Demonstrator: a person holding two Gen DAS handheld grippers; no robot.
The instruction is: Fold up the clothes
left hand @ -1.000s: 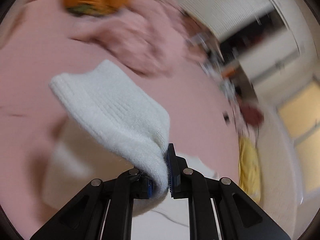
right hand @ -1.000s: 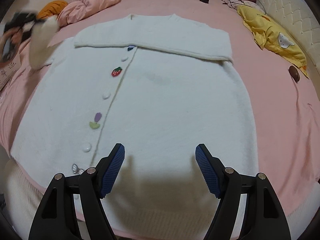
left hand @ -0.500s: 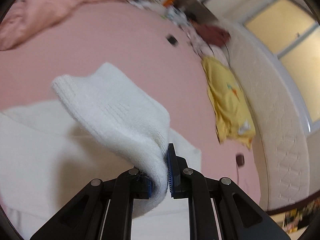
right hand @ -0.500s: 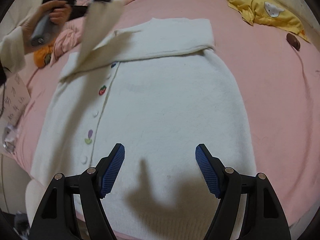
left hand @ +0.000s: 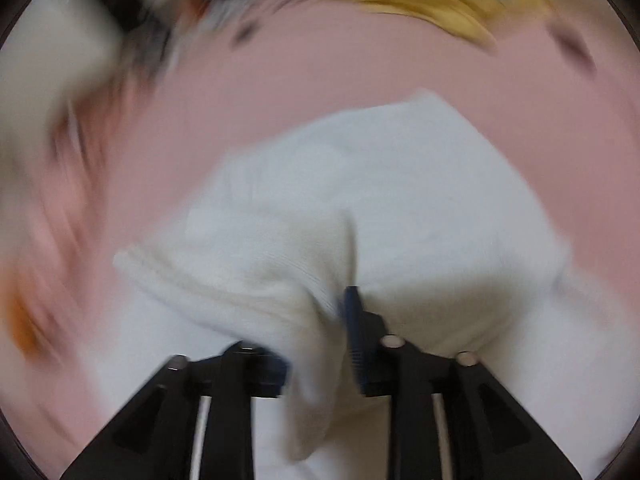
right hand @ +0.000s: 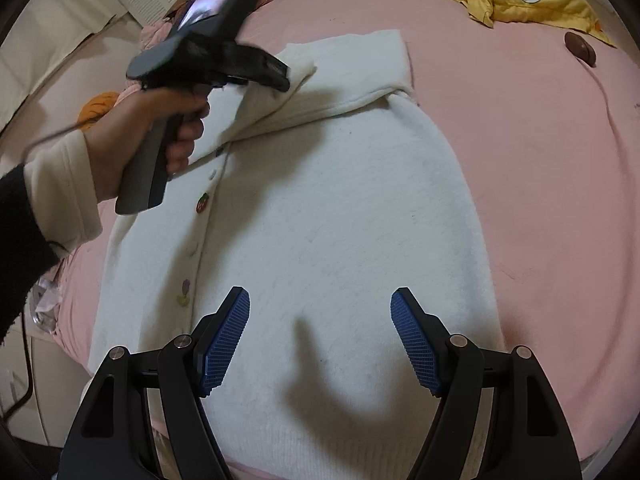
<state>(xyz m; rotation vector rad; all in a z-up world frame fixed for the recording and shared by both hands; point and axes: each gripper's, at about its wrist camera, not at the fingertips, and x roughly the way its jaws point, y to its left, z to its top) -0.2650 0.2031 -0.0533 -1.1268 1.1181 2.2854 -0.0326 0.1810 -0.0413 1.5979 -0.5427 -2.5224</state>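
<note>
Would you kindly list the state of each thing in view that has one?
left gripper: shut on the sleeve
right gripper: open, holding nothing, above the cardigan
sleeve: lifted, carried across the chest
cardigan: flat on the bed, buttoned, other sleeve folded across

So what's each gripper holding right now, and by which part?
Left gripper pinches the white cardigan's sleeve near its cuff end. Right gripper is open, holding nothing.

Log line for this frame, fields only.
left gripper: shut on sleeve, over cardigan chest | right gripper: open, above hem, holding nothing | other sleeve: already folded across | surface: pink bed
</note>
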